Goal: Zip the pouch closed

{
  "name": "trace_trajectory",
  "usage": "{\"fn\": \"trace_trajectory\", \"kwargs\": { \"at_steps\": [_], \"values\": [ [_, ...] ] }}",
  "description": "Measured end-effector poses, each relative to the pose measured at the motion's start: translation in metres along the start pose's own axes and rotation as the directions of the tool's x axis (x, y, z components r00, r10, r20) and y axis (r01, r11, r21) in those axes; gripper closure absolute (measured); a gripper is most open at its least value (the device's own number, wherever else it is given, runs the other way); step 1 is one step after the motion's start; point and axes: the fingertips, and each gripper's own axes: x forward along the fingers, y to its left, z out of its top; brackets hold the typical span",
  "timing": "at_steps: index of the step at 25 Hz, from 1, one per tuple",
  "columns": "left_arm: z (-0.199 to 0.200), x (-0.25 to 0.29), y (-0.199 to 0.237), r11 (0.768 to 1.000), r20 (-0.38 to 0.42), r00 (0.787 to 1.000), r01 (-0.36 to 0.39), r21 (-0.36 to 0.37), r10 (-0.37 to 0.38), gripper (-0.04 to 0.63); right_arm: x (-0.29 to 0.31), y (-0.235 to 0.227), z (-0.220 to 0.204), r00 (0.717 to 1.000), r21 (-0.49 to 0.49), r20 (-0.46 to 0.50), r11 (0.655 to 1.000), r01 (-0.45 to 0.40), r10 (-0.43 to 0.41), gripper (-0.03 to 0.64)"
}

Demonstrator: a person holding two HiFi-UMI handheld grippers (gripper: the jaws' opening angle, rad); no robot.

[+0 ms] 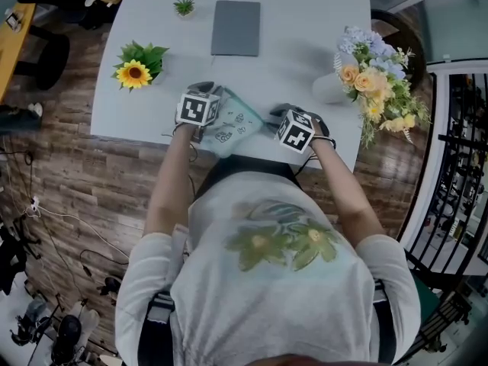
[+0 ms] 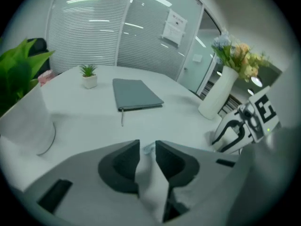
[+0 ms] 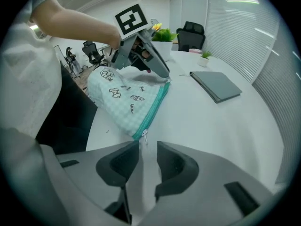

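Mint checked pouch (image 3: 124,98) fabric sits pinched in the left hand-held gripper (image 2: 147,149) (its jaws nearly together on it). The right hand-held gripper (image 3: 148,147) is narrowly parted, with the zipper pull (image 3: 144,135) just before its tips. The pouch lies on the white surface (image 3: 211,126), near the person's edge.

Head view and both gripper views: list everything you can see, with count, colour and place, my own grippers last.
white table: one, white, under everything.
mint checked fabric pouch with teal zipper: one, near table edge, between the grippers.
flat grey notebook: one, grey, far middle.
small potted plant: one, green in white pot, left of the notebook.
sunflower in white pot: one, yellow and green, table's left side.
pastel bouquet in white vase: one, table's right side.
left gripper: one, grey, shut on the pouch's end.
right gripper: one, grey, jaws apart, zipper pull at their tips.
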Motion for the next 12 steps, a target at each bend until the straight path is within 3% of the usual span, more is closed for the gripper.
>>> {"fn": "trace_trajectory", "kwargs": {
  "at_steps": [3,5,9,12],
  "values": [
    [0.014,-0.014,0.008,0.990,0.109,0.994,0.002,-0.139,0.013,0.505,-0.011,-0.012,0.005,0.995,0.104,0.071,0.993,0.056,-0.064,0.488],
    [0.024,-0.027,0.011,0.983,0.175,0.984,-0.011,-0.184,0.043,0.506,-0.019,-0.020,0.011,0.985,0.192,0.121,0.977,0.096,-0.121,0.488],
    [0.044,-0.057,0.009,0.978,0.286,0.952,-0.048,-0.201,0.106,0.506,-0.042,-0.036,0.028,0.942,0.326,0.214,0.928,0.181,-0.259,0.489],
    [0.056,-0.079,-0.001,0.983,0.334,0.932,-0.090,-0.160,0.139,0.508,-0.066,-0.042,0.046,0.888,0.385,0.290,0.893,0.232,-0.356,0.500]
  ]
}}
